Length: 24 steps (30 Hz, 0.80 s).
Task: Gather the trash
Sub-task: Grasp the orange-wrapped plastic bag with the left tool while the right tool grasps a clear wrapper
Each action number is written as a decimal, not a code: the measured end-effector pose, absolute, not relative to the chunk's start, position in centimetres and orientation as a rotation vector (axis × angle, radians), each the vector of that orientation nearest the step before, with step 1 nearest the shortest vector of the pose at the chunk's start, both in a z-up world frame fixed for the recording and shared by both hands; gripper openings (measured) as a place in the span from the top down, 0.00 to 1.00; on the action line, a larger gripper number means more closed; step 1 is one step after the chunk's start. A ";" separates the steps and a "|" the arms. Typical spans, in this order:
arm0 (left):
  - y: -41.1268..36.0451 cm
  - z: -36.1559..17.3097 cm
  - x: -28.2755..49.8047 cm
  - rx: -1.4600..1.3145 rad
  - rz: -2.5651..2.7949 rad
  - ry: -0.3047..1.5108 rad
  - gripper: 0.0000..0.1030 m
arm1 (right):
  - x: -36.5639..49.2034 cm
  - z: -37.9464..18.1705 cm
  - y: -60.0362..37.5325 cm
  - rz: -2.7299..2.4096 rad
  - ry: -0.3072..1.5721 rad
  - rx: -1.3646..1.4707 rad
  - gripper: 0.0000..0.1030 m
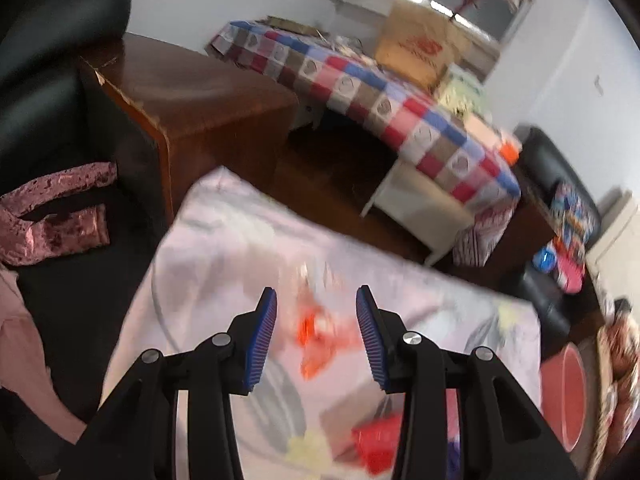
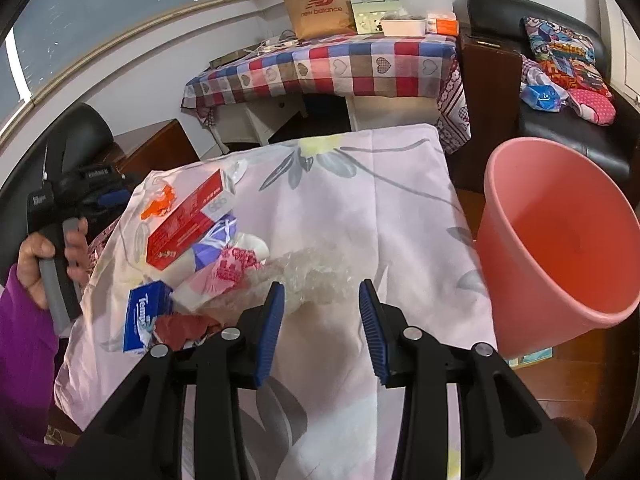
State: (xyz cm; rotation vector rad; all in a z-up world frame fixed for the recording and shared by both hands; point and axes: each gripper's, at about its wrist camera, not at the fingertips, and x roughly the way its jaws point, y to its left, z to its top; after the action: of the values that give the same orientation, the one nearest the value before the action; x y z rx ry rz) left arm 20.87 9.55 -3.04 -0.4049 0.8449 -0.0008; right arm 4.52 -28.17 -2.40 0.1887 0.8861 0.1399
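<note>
Both the left gripper (image 1: 316, 336) and the right gripper (image 2: 322, 328) hang wide and empty beside the pink bucket (image 2: 560, 248), above the littered desk (image 2: 400, 220).

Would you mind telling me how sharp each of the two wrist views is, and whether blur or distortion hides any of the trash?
Left wrist view: motion-smeared throughout; the orange wrapper ahead of the open left gripper is a streak, and only the gripper itself reads crisp. Right wrist view: sharp; the red box and pink bin are clear, though fisheye bends the window frame.
</note>
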 end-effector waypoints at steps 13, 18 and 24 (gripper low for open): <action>10.9 -6.3 25.5 -0.479 0.006 0.989 0.60 | 17.8 0.5 -22.2 0.403 1.015 0.275 0.62; 10.7 -6.8 26.0 -0.492 -0.032 0.984 0.60 | 22.2 -1.6 -19.9 0.413 1.139 0.373 0.62; 10.5 -6.5 25.7 -0.477 -0.091 0.965 0.78 | 26.8 -3.8 -18.0 0.332 1.223 0.401 0.62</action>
State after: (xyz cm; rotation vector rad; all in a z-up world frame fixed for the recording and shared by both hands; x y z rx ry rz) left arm 25.67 10.48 -6.52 -0.4767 0.9649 -0.0913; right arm 26.76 -17.95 -3.79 0.4011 1.2227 0.3320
